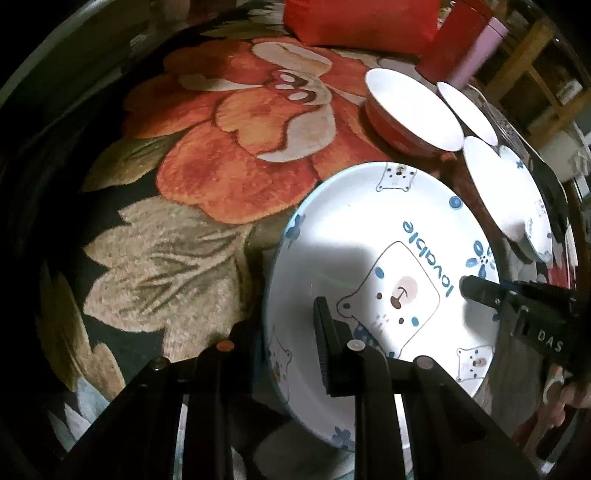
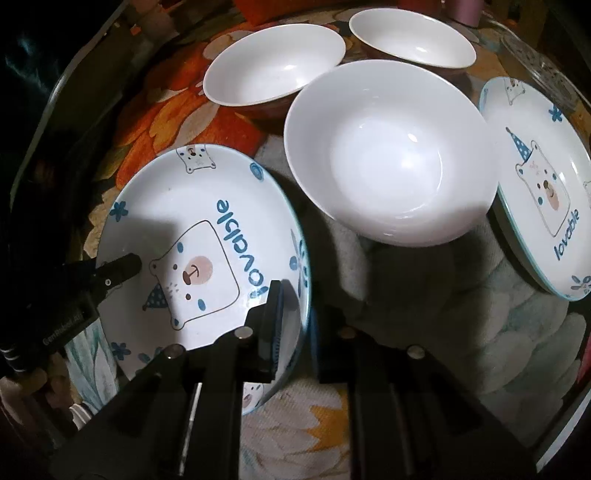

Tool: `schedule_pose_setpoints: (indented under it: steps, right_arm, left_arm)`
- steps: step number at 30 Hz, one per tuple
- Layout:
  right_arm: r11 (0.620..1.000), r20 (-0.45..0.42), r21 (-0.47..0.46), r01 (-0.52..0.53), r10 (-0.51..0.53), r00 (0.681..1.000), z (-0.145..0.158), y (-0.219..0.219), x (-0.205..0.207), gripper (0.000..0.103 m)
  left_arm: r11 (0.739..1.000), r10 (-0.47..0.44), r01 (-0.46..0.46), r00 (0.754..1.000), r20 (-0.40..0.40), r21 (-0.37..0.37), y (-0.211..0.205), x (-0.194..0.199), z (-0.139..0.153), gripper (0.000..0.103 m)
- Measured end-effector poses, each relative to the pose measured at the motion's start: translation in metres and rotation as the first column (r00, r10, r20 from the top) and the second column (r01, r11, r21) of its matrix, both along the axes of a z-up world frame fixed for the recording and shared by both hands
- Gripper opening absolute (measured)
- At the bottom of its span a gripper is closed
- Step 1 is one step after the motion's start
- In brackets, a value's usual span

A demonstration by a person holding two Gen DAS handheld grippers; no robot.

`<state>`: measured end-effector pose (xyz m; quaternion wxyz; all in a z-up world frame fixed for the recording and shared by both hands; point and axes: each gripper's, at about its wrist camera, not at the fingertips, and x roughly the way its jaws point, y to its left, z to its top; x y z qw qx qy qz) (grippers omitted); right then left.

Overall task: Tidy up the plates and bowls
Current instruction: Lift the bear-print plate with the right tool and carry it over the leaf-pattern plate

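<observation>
I have both tools on one bear-print plate, the one lettered "lovable". In the left wrist view it fills the lower right of the frame, tilted, its near rim running between my left tool's fingers: the inner finger lies over the plate's white face and the outer one sits behind the rim, so the left tool is clamped on the plate's edge. The right tool enters that frame from the right edge, its black tip over the opposite rim beside the word. In the right wrist view the same plate sits lower left, and my right tool straddles its right-hand rim, one finger on the printed face, the other beneath and outside; it too is closed on the plate. The left tool's tip shows at the left of that frame, resting on the plate's far side. Just right of the plate stands a large white bowl, and behind it, toward the top of the frame, two smaller white bowls with reddish-brown outsides. A second bear-print plate lies at the right edge, partly tucked under the large bowl's rim. Everything rests on a counter covered by a floral cloth, with red packages at the top of the left view.
</observation>
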<state>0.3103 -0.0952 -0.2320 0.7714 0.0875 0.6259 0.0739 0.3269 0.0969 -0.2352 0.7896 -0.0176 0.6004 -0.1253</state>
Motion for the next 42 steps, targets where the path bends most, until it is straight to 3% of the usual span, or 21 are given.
schedule_pose_setpoints:
  steps: [12, 25, 42]
  right_arm:
    - [0.999, -0.054, 0.008, -0.044, 0.044, 0.998, 0.026, -0.029, -0.028, 0.013]
    - [0.993, -0.098, -0.014, 0.117, -0.117, 0.988, 0.057, -0.111, -0.066, 0.013]
    - [0.953, -0.099, -0.054, 0.299, -0.303, 0.948, 0.079, -0.226, -0.142, 0.013]
  left_arm:
    - [0.998, -0.05, 0.049, 0.999, -0.017, -0.036, -0.03, -0.021, 0.032, 0.023]
    - [0.978, -0.191, 0.188, 0.981, -0.025, -0.087, -0.134, -0.041, 0.057, 0.023]
    - [0.922, -0.373, 0.367, 0.927, -0.032, -0.121, -0.268, -0.083, 0.07, 0.023]
